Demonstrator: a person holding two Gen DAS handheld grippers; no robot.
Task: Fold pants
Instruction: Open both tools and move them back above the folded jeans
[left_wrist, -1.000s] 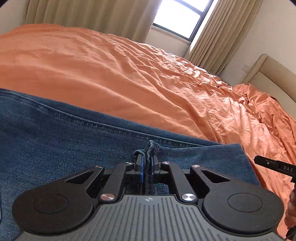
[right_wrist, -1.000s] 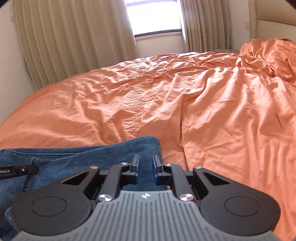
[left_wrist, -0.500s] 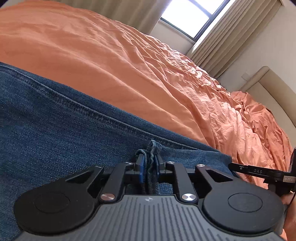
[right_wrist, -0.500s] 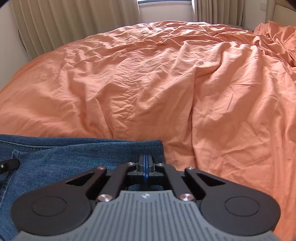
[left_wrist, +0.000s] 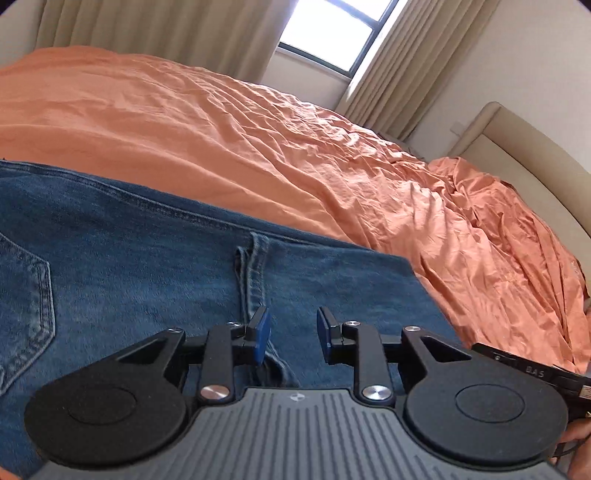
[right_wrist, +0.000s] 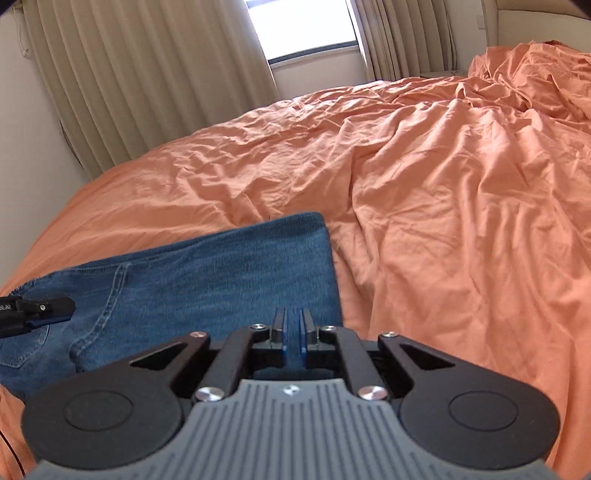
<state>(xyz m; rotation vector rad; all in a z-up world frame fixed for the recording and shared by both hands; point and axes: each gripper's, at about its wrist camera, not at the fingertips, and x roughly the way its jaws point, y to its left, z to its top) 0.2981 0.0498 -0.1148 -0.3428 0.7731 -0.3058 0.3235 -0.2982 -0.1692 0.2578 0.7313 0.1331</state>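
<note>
Bed covered by a wrinkled orange sheet (right_wrist: 424, 206), bunched into a rumpled heap toward the beige padded headboard (left_wrist: 517, 147). Pleated beige curtains (right_wrist: 147, 81) hang on both sides of a bright, dark-framed window (left_wrist: 332, 40). Wall (left_wrist: 517, 55) beside the curtains is plain and pale.

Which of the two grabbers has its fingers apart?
The left gripper: its blue pads stand apart, just opened, above the jeans, pinching nothing. The right gripper has its pads nearly together.

"DAS" is printed on the right hand-held gripper (left_wrist: 532, 371) finger.
</note>
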